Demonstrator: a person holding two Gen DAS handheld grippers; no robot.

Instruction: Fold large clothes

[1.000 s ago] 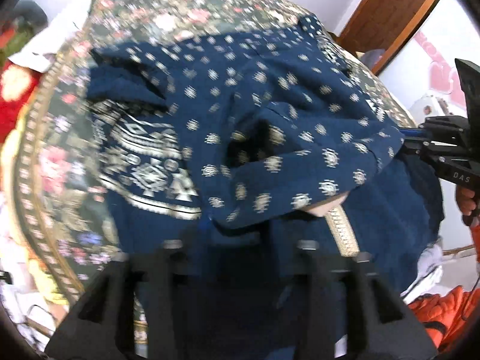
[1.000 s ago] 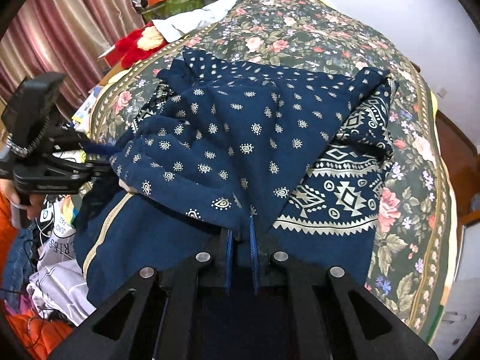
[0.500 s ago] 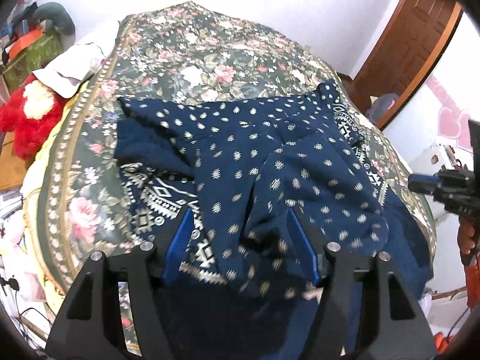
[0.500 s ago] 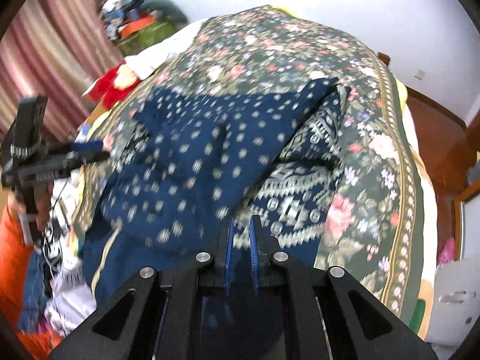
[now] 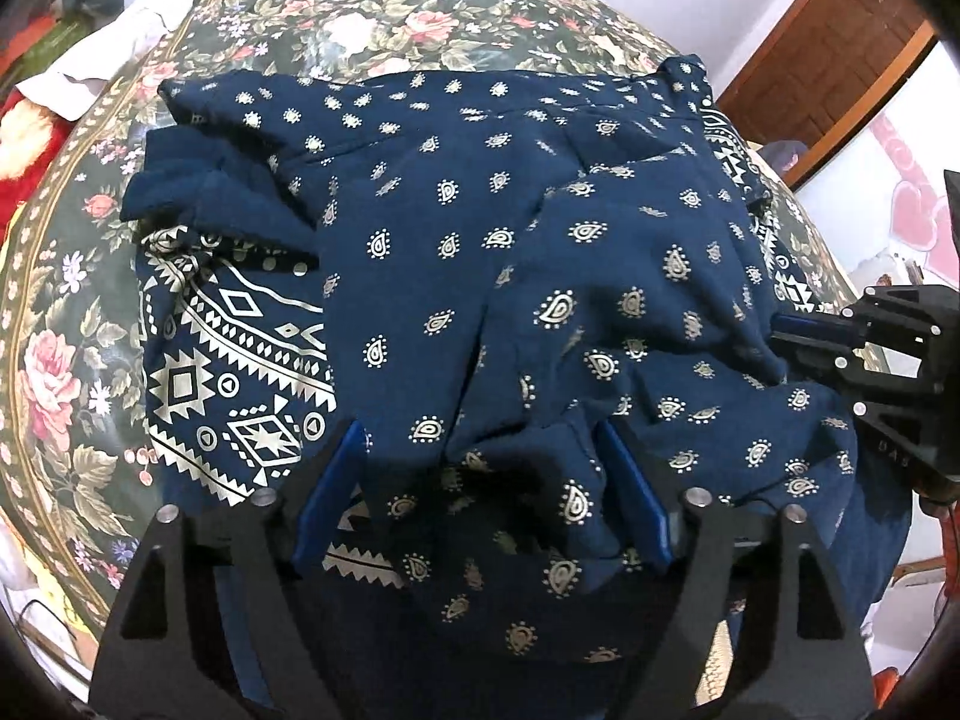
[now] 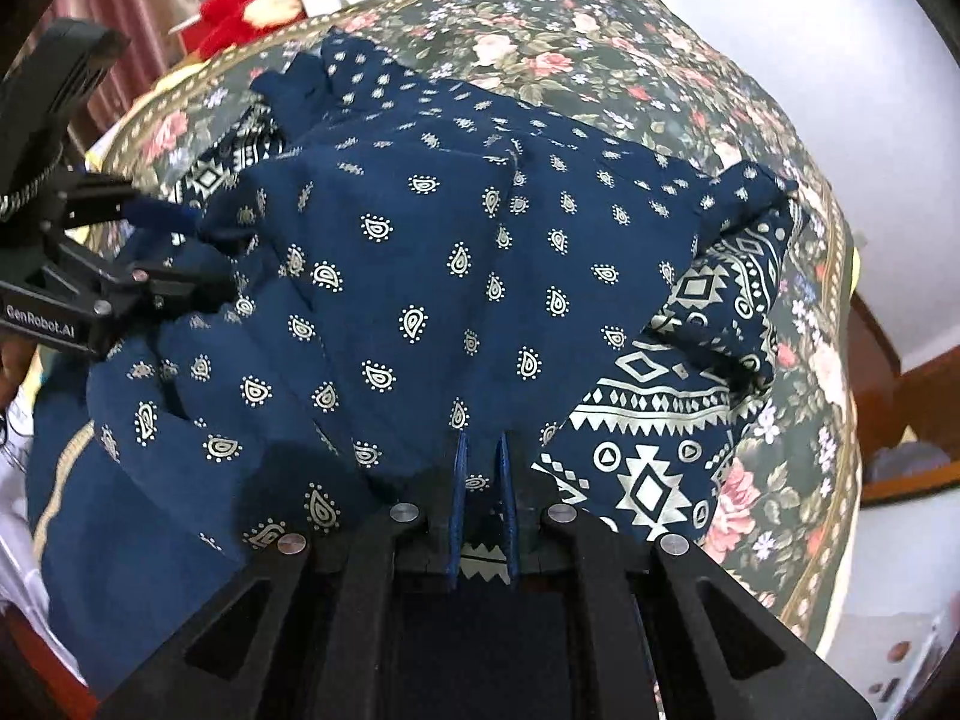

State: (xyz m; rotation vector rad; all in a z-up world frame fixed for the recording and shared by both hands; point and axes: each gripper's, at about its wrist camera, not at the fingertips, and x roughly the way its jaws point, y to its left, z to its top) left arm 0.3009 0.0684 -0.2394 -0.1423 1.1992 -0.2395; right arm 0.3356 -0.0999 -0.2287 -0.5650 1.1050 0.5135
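Note:
A large navy garment [image 5: 480, 240] with cream paisley dots and a cream geometric border lies folded and rumpled on the floral bed [image 5: 420, 18]. My left gripper [image 5: 483, 480] points down at its near edge. Its jaws are opening, and a loose bunch of fabric sits between the blue pads [image 5: 336, 480] without being pressed. In the right wrist view the garment [image 6: 450, 276] fills the middle and the left gripper [image 6: 180, 252] straddles its left edge. My right gripper [image 6: 481, 468] is shut with its tips on the near fold. No pinched cloth shows. It appears again as the right gripper [image 5: 786, 330].
The floral bedcover [image 6: 600, 42] extends beyond the garment. A red plush toy [image 6: 240, 12] and white cloth [image 5: 90, 78] lie at the bed's far side. A wooden door [image 5: 840, 60] and a striped curtain [image 6: 120, 0] stand nearby. Loose clothes pile up beside the bed [image 6: 18, 540].
The left jaws have spread wider and the cloth now lies loose between them. Both grippers drew back from the garment half a second ago and have come down close to it again.

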